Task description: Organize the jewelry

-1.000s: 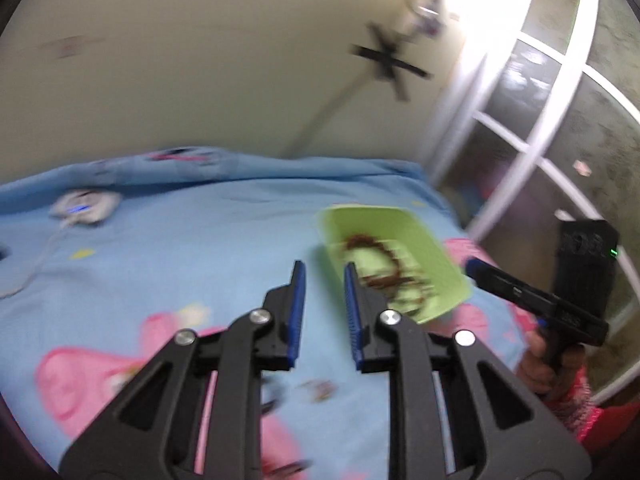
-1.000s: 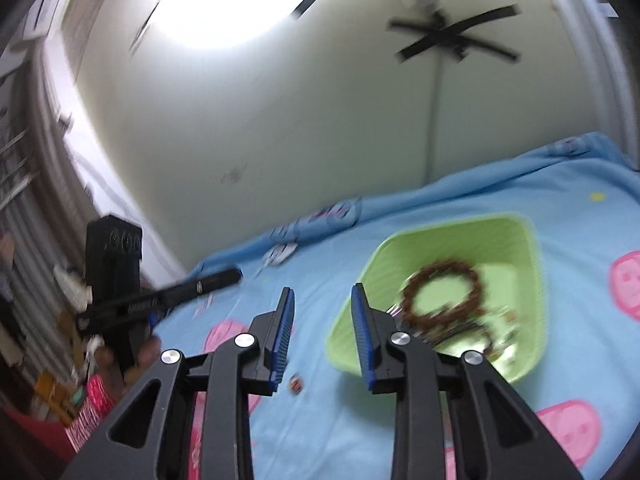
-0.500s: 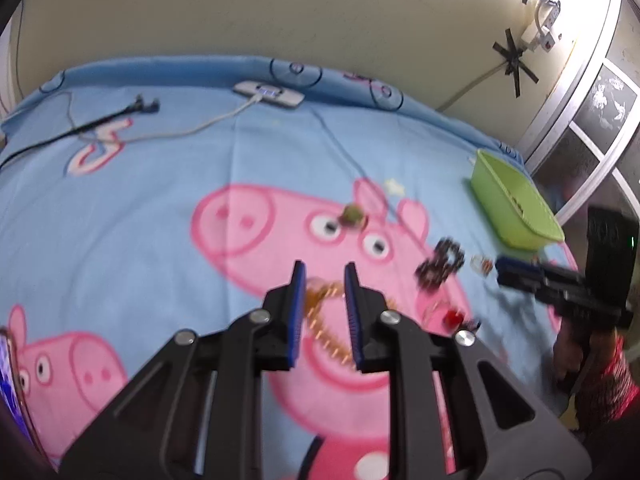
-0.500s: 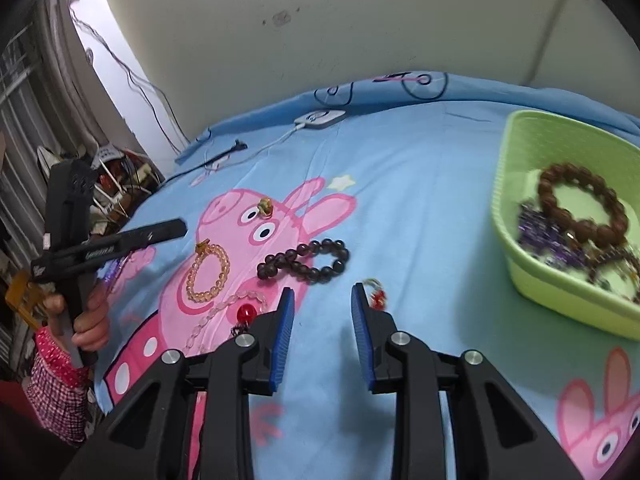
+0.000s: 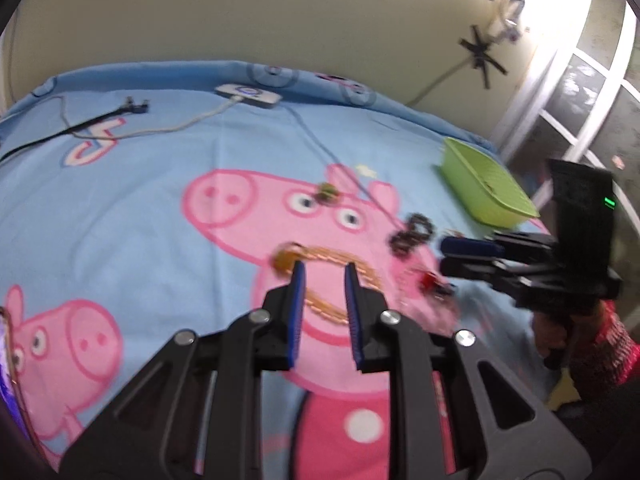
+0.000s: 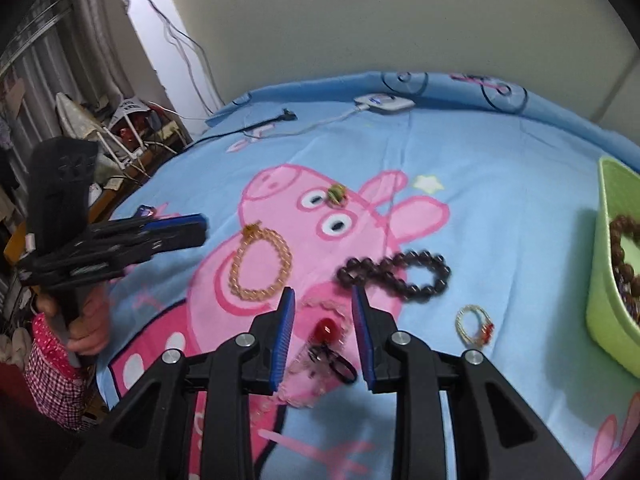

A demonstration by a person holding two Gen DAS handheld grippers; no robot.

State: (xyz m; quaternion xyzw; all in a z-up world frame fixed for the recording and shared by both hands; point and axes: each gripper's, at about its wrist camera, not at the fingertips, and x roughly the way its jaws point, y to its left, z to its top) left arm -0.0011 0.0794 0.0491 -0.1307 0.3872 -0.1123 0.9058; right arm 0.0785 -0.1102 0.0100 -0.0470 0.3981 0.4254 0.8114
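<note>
Jewelry lies on a blue Peppa Pig blanket [image 6: 500, 168]. My left gripper [image 5: 323, 270] is open and empty, its tips over an amber bead bracelet [image 5: 366, 276], which also shows in the right wrist view [image 6: 260, 264]. My right gripper [image 6: 322, 296] is open and empty above a pale pink bead strand with a red bead [image 6: 325, 329]. A dark bead bracelet [image 6: 394, 274] lies just beyond it. A small gold ring with red beads [image 6: 474, 326] lies to the right. A green basket [image 6: 608, 280] at the right holds a brown bracelet [image 6: 622, 248].
A small green-gold ring [image 6: 337, 194] sits on the pig's face. A white charger [image 6: 384, 103] and cables lie at the far edge by the wall. Clutter and a rack [image 6: 120, 128] stand off the blanket's left side. The basket shows in the left wrist view [image 5: 486, 188].
Both grippers swung down from the basket to the loose jewelry and moved closer to it. The left now hovers over the amber bracelet, the right over the pink strand.
</note>
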